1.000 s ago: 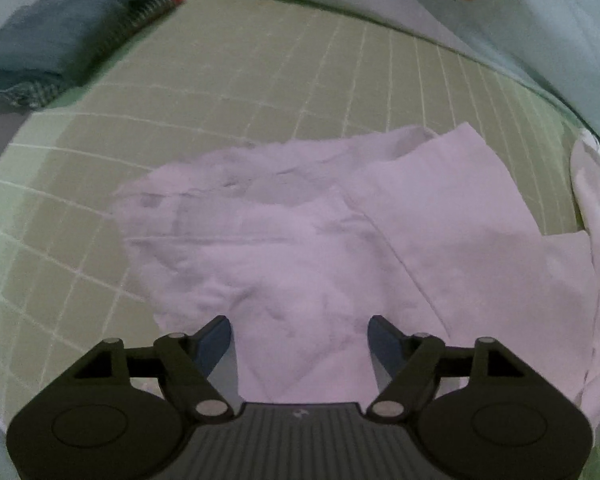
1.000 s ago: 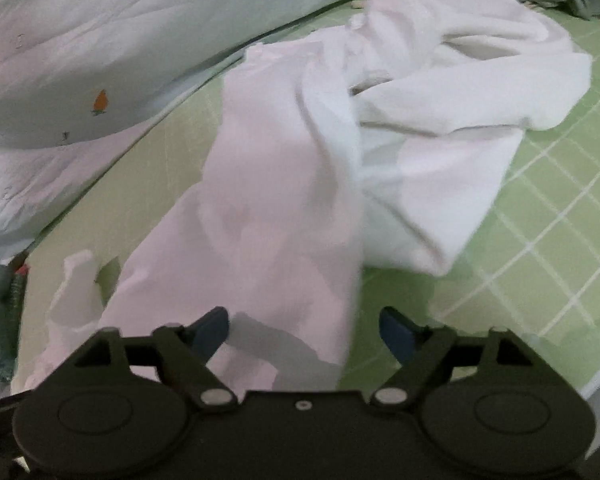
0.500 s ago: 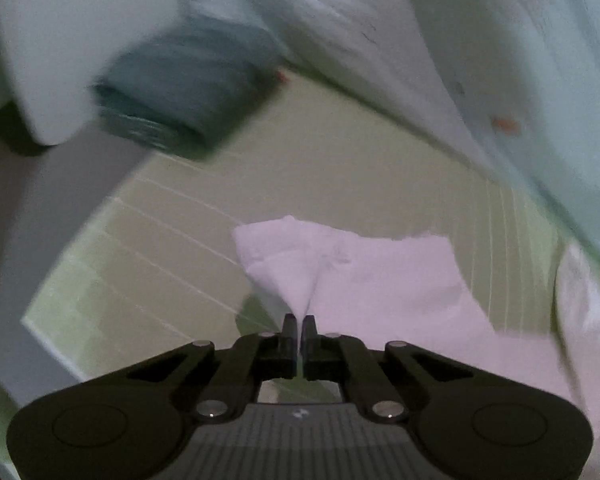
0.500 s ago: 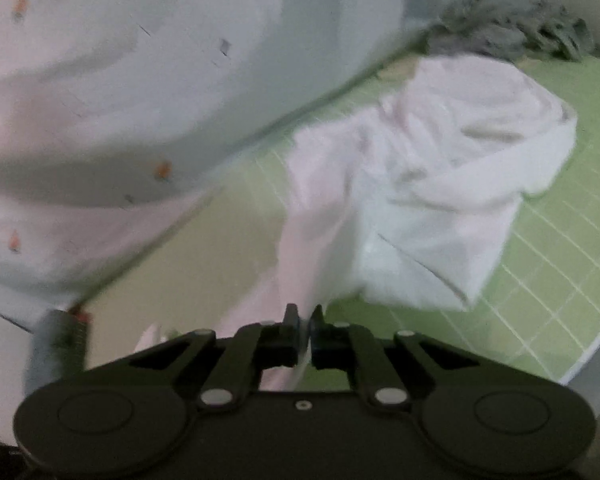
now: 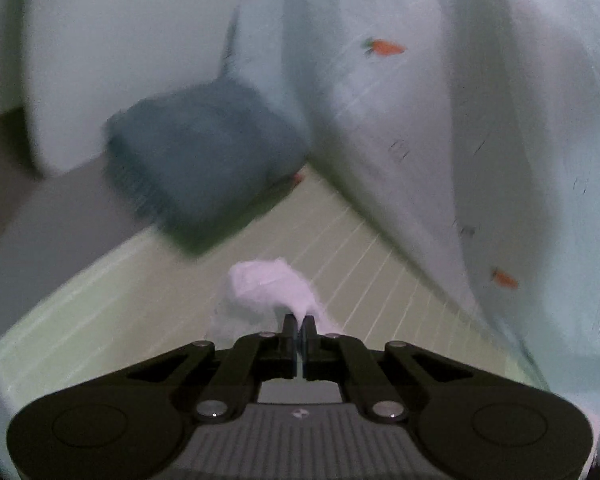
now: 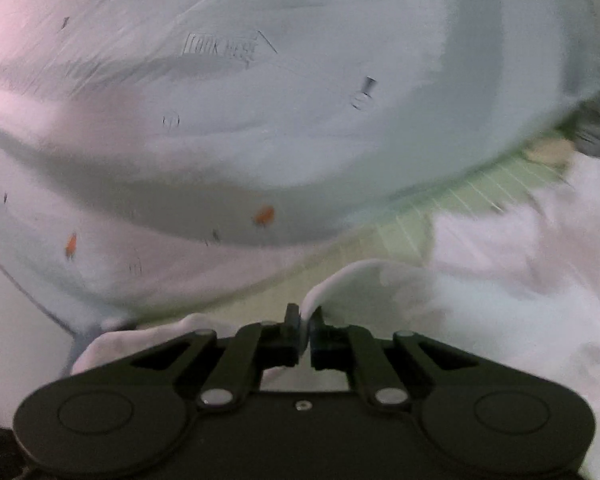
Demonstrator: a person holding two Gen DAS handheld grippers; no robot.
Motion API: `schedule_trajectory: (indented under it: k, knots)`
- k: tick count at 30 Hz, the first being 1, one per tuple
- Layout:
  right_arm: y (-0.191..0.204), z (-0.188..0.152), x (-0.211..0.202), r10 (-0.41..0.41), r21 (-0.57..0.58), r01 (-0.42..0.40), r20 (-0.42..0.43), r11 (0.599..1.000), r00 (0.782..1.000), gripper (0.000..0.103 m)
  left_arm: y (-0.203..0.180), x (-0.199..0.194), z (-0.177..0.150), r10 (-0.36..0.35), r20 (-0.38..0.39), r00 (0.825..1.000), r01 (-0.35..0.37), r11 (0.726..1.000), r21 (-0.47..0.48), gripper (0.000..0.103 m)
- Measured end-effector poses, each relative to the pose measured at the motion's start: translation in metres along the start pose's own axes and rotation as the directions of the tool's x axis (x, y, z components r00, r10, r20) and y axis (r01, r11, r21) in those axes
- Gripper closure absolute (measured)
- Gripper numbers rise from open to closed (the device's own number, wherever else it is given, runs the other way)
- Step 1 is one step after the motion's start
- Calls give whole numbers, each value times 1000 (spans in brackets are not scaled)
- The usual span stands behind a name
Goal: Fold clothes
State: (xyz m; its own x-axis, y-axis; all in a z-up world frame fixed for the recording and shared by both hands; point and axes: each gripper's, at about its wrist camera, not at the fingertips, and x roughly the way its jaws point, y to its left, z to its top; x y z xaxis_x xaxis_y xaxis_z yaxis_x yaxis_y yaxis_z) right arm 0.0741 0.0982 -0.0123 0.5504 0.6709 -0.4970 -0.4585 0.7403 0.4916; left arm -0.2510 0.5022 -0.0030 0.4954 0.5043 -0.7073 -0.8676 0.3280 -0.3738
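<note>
A pale pink-white garment (image 5: 268, 288) bunches up just past my left gripper (image 5: 299, 322), which is shut on its edge and holds it above the green checked sheet (image 5: 372, 264). In the right wrist view my right gripper (image 6: 304, 316) is shut on another edge of the same white garment (image 6: 380, 280), whose cloth drapes off to the right and below the gripper. The view is blurred.
A folded blue-grey stack (image 5: 204, 160) sits at the far left corner of the bed. A light blue duvet with carrot prints (image 6: 260, 100) rises behind, also in the left wrist view (image 5: 460, 120). A crumpled white garment (image 6: 540, 248) lies at the right.
Both grippers closed on the white garment's edge and lifted it. The views tipped up toward the duvet and the flat cloth bunched up.
</note>
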Motion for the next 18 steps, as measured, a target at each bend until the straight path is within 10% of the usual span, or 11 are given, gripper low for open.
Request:
schedule_trajectory:
  k: [4, 8, 12, 18]
  knots:
    - [5, 56, 105, -65, 8, 65, -2, 998, 998, 96, -51, 81, 49, -42, 32, 999, 42, 999, 14, 91]
    - [-4, 83, 194, -217, 38, 220, -80, 975, 973, 87, -91, 144, 67, 64, 23, 998, -65, 994, 84, 69]
    - [-16, 58, 187, -270, 21, 271, -33, 962, 962, 34, -87, 163, 40, 94, -25, 995, -89, 981, 175, 37]
    - [-39, -15, 119, -427, -98, 418, -103, 903, 898, 20, -67, 159, -25, 133, -212, 968, -80, 968, 239, 35]
